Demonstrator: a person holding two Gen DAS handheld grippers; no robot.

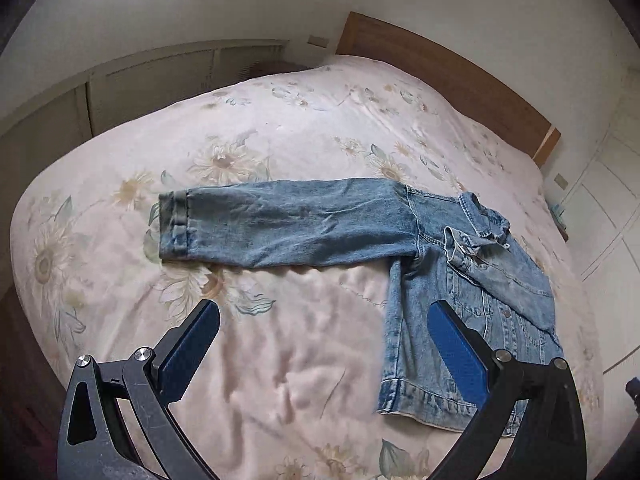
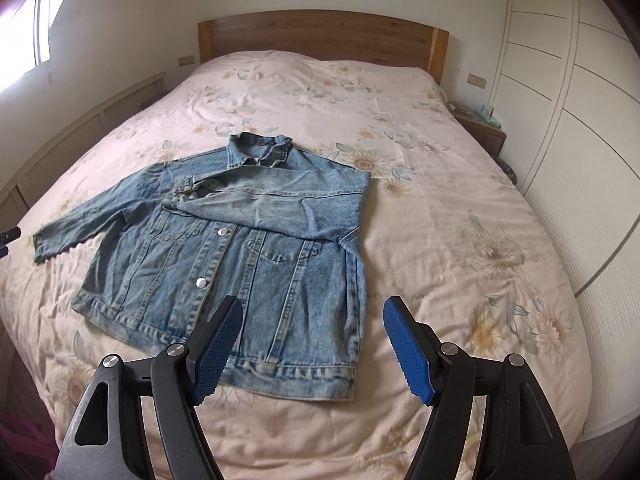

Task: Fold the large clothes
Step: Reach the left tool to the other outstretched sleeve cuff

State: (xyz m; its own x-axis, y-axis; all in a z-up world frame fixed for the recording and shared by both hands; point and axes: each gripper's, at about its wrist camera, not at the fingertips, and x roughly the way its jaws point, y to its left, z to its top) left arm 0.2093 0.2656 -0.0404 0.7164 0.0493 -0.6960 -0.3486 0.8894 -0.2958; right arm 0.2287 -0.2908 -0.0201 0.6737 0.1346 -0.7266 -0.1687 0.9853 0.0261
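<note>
A light blue denim jacket (image 2: 224, 236) lies front up on the bed, collar toward the headboard. One sleeve is folded across its chest; the other sleeve (image 1: 280, 224) stretches out flat over the cover. My left gripper (image 1: 324, 320) hangs open above the cover beside the jacket's side hem, holding nothing. My right gripper (image 2: 312, 316) is open too, raised over the jacket's lower hem near its corner, with nothing between the blue pads (image 2: 404, 344). The tip of the left gripper (image 2: 8, 238) shows at the left edge of the right wrist view.
The bed (image 2: 460, 208) has a pink floral cover and a wooden headboard (image 2: 320, 36). White wardrobe doors (image 2: 576, 128) run along the right, with a small nightstand (image 2: 480, 124) beside them. A low panelled wall (image 1: 120, 92) and a window (image 2: 24, 40) are on the left.
</note>
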